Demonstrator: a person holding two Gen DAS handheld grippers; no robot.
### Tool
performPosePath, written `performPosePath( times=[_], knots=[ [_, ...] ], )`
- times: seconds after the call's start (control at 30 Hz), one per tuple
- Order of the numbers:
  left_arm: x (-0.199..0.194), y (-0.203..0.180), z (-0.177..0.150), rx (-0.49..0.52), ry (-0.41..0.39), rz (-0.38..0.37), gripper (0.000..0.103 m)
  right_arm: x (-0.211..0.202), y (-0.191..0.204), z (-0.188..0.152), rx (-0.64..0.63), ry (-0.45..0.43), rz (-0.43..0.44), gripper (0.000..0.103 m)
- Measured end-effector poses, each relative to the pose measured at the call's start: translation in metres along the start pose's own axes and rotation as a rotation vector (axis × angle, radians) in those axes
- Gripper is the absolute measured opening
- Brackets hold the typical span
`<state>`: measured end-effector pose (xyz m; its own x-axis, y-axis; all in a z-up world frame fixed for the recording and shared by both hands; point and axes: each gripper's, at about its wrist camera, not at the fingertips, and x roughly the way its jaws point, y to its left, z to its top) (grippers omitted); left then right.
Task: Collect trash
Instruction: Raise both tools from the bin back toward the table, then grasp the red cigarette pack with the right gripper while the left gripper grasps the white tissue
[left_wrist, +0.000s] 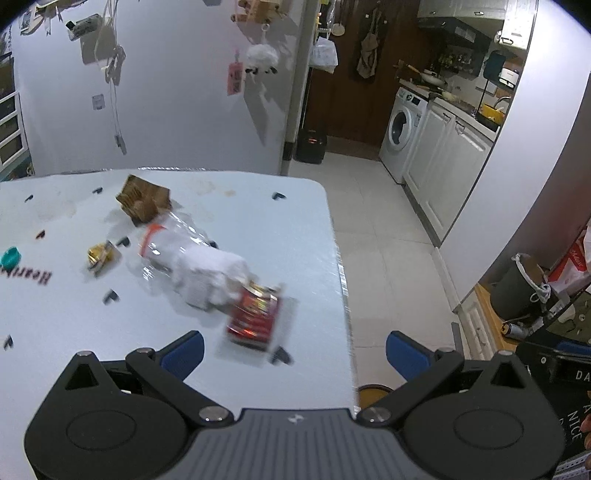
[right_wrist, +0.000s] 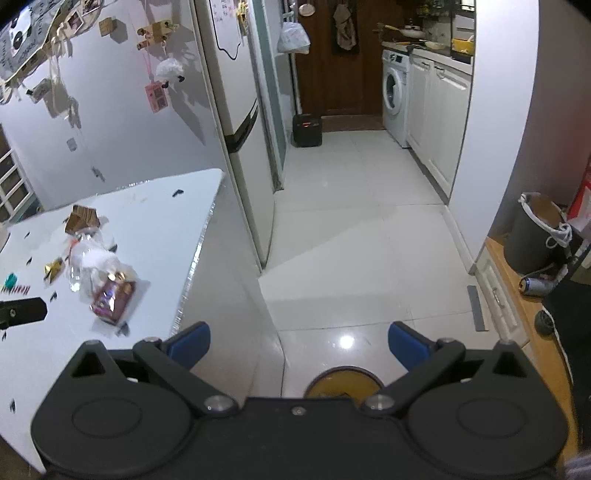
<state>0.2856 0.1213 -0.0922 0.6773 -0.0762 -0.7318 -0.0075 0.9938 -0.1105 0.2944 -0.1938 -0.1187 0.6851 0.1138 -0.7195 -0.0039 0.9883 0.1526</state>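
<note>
Both my left gripper (left_wrist: 294, 354) and right gripper (right_wrist: 299, 345) are spread wide, empty; beyond the red packet (left_wrist: 255, 314) on the table (left_wrist: 258, 221) lie tissue (left_wrist: 212, 273), a clear bottle (left_wrist: 173, 240) and a cardboard scrap (left_wrist: 144, 199); table lettering unreadable.

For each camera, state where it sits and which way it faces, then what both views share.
Left wrist: on the left gripper, over the white table, facing the red packet and clear bottle; only its open blue fingers show.
Right wrist: on the right gripper, beside the table, facing the tiled floor; fingers open.
Shared: table trash, washing machine, dark bin.
</note>
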Motion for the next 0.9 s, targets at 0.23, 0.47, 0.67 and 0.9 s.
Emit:
performPosePath(
  times=[0.23,0.47,0.67,0.9],
  knots=[
    [0.008,0.061,0.025,0.046,-0.032,-0.017,0.103,0.009,0.07,0.005,0.034,-0.037,-0.043,0.103],
    [0.021,0.103,0.044,0.044,-0.034,-0.026,0.103,0.022,0.131,0.014,-0.001,-0.055,-0.064,0.103],
    [0.033,0.124,0.052,0.049,-0.025,-0.039,0.103,0.043,0.171,0.026,0.014,-0.089,-0.028,0.103],
    [0.05,0.148,0.061,0.062,-0.005,-0.128,0.103,0.099,0.222,0.029,-0.002,-0.037,0.052,0.103]
  ],
)
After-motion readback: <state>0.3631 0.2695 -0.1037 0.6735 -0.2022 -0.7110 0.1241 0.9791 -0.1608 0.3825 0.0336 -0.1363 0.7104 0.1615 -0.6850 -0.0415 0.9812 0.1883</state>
